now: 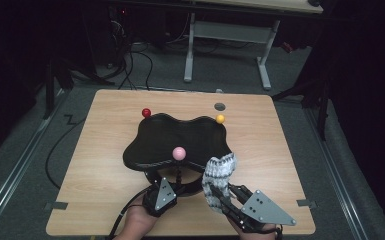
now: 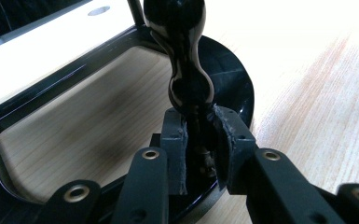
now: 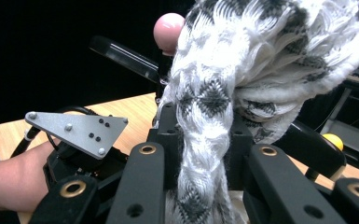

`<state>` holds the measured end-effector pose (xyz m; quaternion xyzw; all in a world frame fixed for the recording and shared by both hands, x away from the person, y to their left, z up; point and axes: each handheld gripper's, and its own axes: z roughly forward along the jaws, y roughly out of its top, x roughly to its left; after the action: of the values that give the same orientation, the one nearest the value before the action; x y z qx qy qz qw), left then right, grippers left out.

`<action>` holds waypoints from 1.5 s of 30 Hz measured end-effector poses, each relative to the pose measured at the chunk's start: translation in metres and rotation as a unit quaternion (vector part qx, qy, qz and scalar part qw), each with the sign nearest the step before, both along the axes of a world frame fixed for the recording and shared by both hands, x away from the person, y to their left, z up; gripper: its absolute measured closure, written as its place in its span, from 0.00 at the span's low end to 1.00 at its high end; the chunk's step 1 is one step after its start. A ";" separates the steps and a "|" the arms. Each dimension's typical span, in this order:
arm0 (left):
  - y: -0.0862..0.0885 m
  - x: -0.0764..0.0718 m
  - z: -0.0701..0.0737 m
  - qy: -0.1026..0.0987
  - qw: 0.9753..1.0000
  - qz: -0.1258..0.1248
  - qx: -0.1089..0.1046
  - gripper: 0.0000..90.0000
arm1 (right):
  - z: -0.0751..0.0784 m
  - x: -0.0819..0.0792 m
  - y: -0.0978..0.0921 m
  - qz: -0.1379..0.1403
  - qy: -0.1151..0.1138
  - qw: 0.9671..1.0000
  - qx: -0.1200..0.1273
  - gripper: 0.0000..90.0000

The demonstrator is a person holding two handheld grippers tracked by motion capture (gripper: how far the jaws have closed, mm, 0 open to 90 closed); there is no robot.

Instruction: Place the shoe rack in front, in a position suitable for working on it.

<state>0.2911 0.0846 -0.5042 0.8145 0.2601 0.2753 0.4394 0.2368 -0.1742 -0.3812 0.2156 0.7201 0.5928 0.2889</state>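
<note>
Left gripper view has the left gripper (image 2: pixel 199 140) clamped on the black turned post (image 2: pixel 189 84) of a stand, both pads pressed against the post low down, just above the round black base (image 2: pixel 235 88) that sits on the wooden table (image 2: pixel 317 93). Right gripper view shows the right gripper (image 3: pixel 204 140) pinching a grey-and-white knitted sock (image 3: pixel 242 60), the fabric bunched between its jaws and rising above them (the toe end droops to the right). From the high view, the sock (image 1: pixel 219 175) hangs at the near right edge of the black wavy tray (image 1: pixel 150 140) that tops the stand, beside the pink ball (image 1: pixel 179 153). A red ball (image 1: pixel 146 112) and a yellow ball (image 1: pixel 220 119) stand at the tray's far rim.
</note>
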 end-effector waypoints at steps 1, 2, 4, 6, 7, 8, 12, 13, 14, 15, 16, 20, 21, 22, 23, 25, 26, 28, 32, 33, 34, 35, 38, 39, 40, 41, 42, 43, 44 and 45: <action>0.000 0.000 0.000 -0.001 1.000 0.000 0.001 0.83 | 0.000 0.000 -0.002 0.000 0.001 1.000 0.001 0.83; 0.000 0.000 0.000 0.000 1.000 -0.001 0.000 0.83 | 0.000 0.001 -0.005 -0.002 0.003 1.000 0.003 0.83; -0.001 0.000 0.000 0.001 1.000 -0.001 -0.002 0.83 | 0.000 0.003 -0.013 -0.010 0.005 1.000 0.006 0.83; -0.001 0.001 0.000 0.001 1.000 -0.001 -0.002 0.83 | -0.002 0.006 -0.025 -0.026 0.015 0.999 0.012 0.83; -0.002 0.001 0.000 0.002 1.000 -0.001 -0.003 0.83 | -0.004 0.008 -0.030 -0.035 0.018 0.999 0.014 0.83; -0.001 0.001 0.000 0.003 1.000 -0.002 -0.003 0.83 | -0.005 0.010 -0.034 -0.042 0.021 0.999 0.015 0.83; -0.002 0.001 0.000 0.003 1.000 -0.002 -0.003 0.83 | -0.010 0.021 -0.046 -0.070 0.042 0.996 0.023 0.83; -0.001 0.001 0.000 0.003 1.000 -0.002 -0.003 0.83 | -0.011 0.022 -0.047 -0.073 0.046 0.996 0.025 0.83; -0.001 0.001 0.000 0.003 1.000 -0.002 -0.003 0.83 | -0.010 0.022 -0.046 -0.073 0.045 0.996 0.023 0.83; -0.001 0.001 0.000 0.003 1.000 -0.002 -0.003 0.83 | -0.009 0.020 -0.044 -0.071 0.040 0.996 0.021 0.82; -0.002 0.001 0.000 0.003 1.000 -0.002 -0.003 0.83 | -0.007 0.017 -0.041 -0.069 0.037 0.997 0.019 0.82; -0.002 0.001 0.000 0.002 1.000 -0.001 -0.003 0.83 | -0.002 0.009 -0.029 -0.058 0.023 0.998 0.011 0.82; -0.003 0.001 0.000 0.002 1.000 0.001 -0.002 0.83 | 0.000 0.004 -0.021 -0.044 0.019 0.999 0.009 0.82; -0.003 0.001 0.000 0.002 1.000 0.001 0.000 0.83 | 0.001 0.003 -0.017 -0.040 0.016 0.999 0.007 0.82; -0.004 0.001 0.000 0.002 1.000 0.001 0.000 0.83 | 0.001 0.002 -0.014 -0.038 0.014 0.999 0.006 0.82; -0.008 0.001 0.002 0.005 1.000 -0.002 0.003 0.83 | 0.001 0.001 -0.009 -0.032 0.013 0.999 0.004 0.82; -0.008 0.001 0.002 0.005 1.000 -0.002 0.003 0.83 | 0.001 0.000 -0.007 -0.032 0.009 0.999 -0.001 0.82; -0.017 -0.002 0.002 0.000 1.000 -0.013 0.010 0.83 | 0.000 0.001 -0.008 -0.037 0.005 0.999 -0.003 0.83; -0.025 -0.004 0.001 -0.001 1.000 -0.028 0.013 0.83 | -0.001 0.004 -0.019 -0.048 0.006 0.999 0.003 0.83; -0.026 -0.004 0.001 -0.002 0.999 -0.030 0.012 0.83 | -0.002 0.005 -0.023 -0.050 0.007 0.999 0.003 0.83; -0.027 -0.004 0.001 -0.003 0.999 -0.030 0.013 0.83 | -0.002 0.006 -0.025 -0.053 0.008 0.999 0.003 0.83; -0.027 -0.004 0.001 -0.003 0.999 -0.030 0.013 0.83 | -0.003 0.007 -0.027 -0.056 0.007 0.998 0.002 0.83; -0.028 -0.004 0.001 -0.002 0.999 -0.030 0.012 0.83 | -0.003 0.008 -0.030 -0.063 0.011 0.998 0.004 0.83; -0.029 -0.004 0.001 -0.003 1.000 -0.029 0.011 0.83 | -0.002 0.007 -0.028 -0.067 0.009 0.998 0.000 0.83; -0.029 -0.003 0.001 -0.005 0.999 -0.029 0.011 0.83 | -0.001 0.005 -0.023 -0.067 0.004 0.998 -0.006 0.83; -0.029 -0.003 0.001 -0.005 0.999 -0.029 0.012 0.83 | 0.000 0.003 -0.017 -0.061 0.003 0.998 -0.010 0.83; -0.029 -0.004 0.001 -0.005 0.999 -0.029 0.013 0.83 | 0.000 0.003 -0.011 -0.057 0.001 0.998 -0.013 0.83; -0.030 -0.004 0.001 -0.007 0.999 -0.029 0.011 0.83 | 0.001 0.002 -0.003 -0.052 0.000 0.998 -0.020 0.83; -0.030 -0.004 0.001 -0.007 0.999 -0.029 0.011 0.83 | 0.001 0.002 0.007 -0.047 0.002 0.998 -0.028 0.83; -0.030 -0.004 0.001 -0.006 0.999 -0.031 0.013 0.83 | 0.001 0.004 0.015 -0.042 0.006 0.998 -0.035 0.83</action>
<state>0.2867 0.0548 -0.5034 0.8260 0.2285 0.2702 0.4388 0.2404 -0.1588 -0.3803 0.2392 0.7326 0.5528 0.3169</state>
